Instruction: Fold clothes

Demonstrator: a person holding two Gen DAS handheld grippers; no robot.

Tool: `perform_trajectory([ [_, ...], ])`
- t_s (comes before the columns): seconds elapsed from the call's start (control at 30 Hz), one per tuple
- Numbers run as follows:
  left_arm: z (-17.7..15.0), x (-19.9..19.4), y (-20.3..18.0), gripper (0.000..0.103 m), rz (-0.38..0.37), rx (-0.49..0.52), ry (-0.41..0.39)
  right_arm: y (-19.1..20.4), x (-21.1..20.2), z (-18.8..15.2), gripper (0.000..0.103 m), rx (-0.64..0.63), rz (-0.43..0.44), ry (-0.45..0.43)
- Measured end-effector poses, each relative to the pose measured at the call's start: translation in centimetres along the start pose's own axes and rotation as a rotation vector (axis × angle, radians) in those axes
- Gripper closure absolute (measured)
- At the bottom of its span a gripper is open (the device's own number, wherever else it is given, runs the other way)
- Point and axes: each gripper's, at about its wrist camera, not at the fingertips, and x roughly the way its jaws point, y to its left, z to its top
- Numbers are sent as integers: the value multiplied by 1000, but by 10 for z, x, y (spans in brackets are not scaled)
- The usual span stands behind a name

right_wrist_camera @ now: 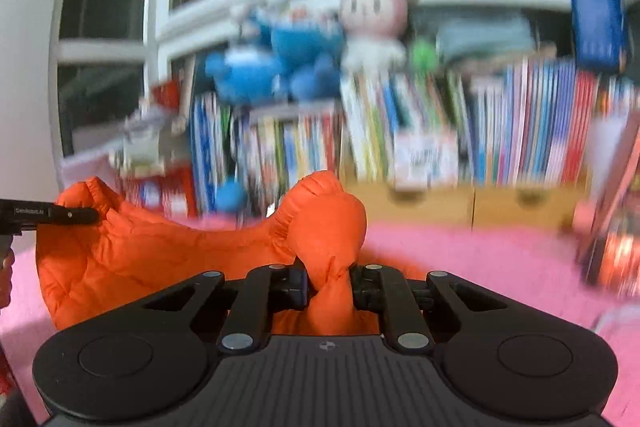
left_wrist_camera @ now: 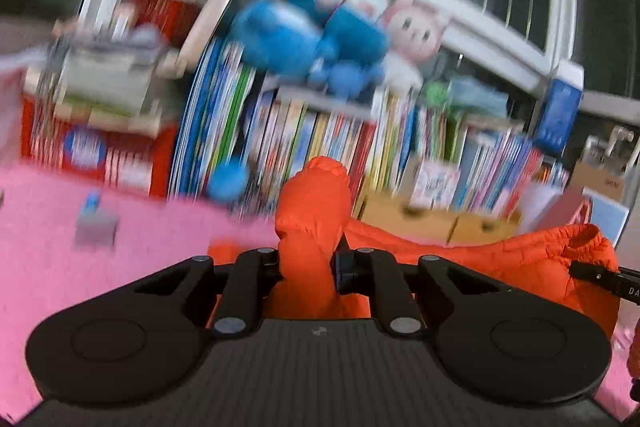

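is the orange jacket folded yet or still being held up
Not folded: the jacket hangs bunched between both hand-held grippers, left and right, each clamping a puffy corner.

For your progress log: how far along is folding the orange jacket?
Done: no finished fold shows. In hand: the left hand-held gripper and right hand-held gripper are each shut on a bunch of the jacket, which hangs slack between them above the pink surface. Left: lay it flat and make every fold.
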Motion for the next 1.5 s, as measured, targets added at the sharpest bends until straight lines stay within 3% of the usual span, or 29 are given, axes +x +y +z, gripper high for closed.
perform_trajectory([
  [0.1,26,24,-14,88,35,63,-36,0,-9,29,86,-14,-24,-79],
  [0.27,33,106,-20,84,183,193,43,-12,63,53,84,-33,-137,23],
  [0.4,0,161,-14,82,266,248,174,-19,120,31,82,-30,-188,156],
  [0.57,-47,189,-1,67,334,283,283,-24,159,-14,75,-38,-234,266],
  [0.73,-64,190,4,64,338,269,275,-26,168,-47,72,-28,-248,296],
  [0.87,-73,193,5,63,331,255,255,-21,170,-52,72,-64,-266,295],
  [1.3,-72,199,26,59,251,111,307,-4,180,-55,70,-168,-325,325],
  [1.33,-72,199,27,59,251,108,310,-2,178,-52,67,-186,-350,318],
  [1.4,-73,200,27,59,250,104,314,5,175,-43,52,-226,-407,300],
  [1.43,-73,200,27,59,250,103,315,9,171,-38,40,-242,-441,273],
  [1.5,-73,200,27,59,250,103,316,22,161,-23,33,-272,-459,187],
])
